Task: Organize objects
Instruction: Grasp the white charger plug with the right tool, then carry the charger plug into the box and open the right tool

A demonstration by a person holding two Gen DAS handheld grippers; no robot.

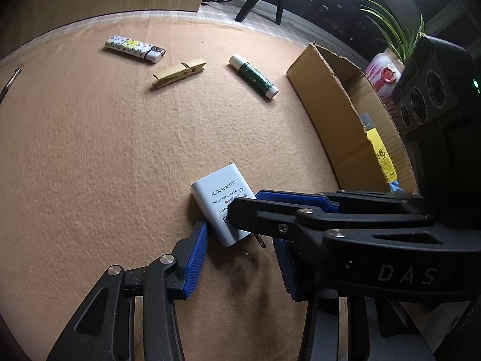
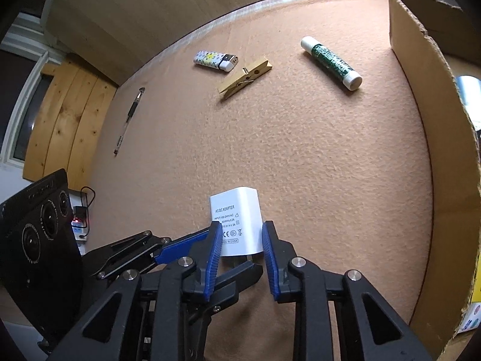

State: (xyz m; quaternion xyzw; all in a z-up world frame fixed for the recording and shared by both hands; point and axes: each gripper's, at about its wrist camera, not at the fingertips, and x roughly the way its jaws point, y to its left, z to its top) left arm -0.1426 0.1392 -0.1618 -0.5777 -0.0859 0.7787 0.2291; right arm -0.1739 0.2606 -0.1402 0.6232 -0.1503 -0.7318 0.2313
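Two grippers of mine at one white adapter [image 2: 237, 225] on the felt mat [image 2: 300, 150], right gripper [image 2: 239, 240] clamped on its sides, left gripper [image 1: 240, 240] straddling it, contact unclear, lighter [image 2: 215, 60], clothespin [image 2: 245, 75], glue stick [image 2: 330, 61] beyond, box [image 2: 436, 120] at right.

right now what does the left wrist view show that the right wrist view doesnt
Only the left wrist view shows the potted plant behind the cardboard box and the yellow pack inside it. Only the right wrist view shows the whole pen and the wooden panels at left. Both show the white adapter, the lighter, the clothespin, the glue stick and both tools around the adapter.
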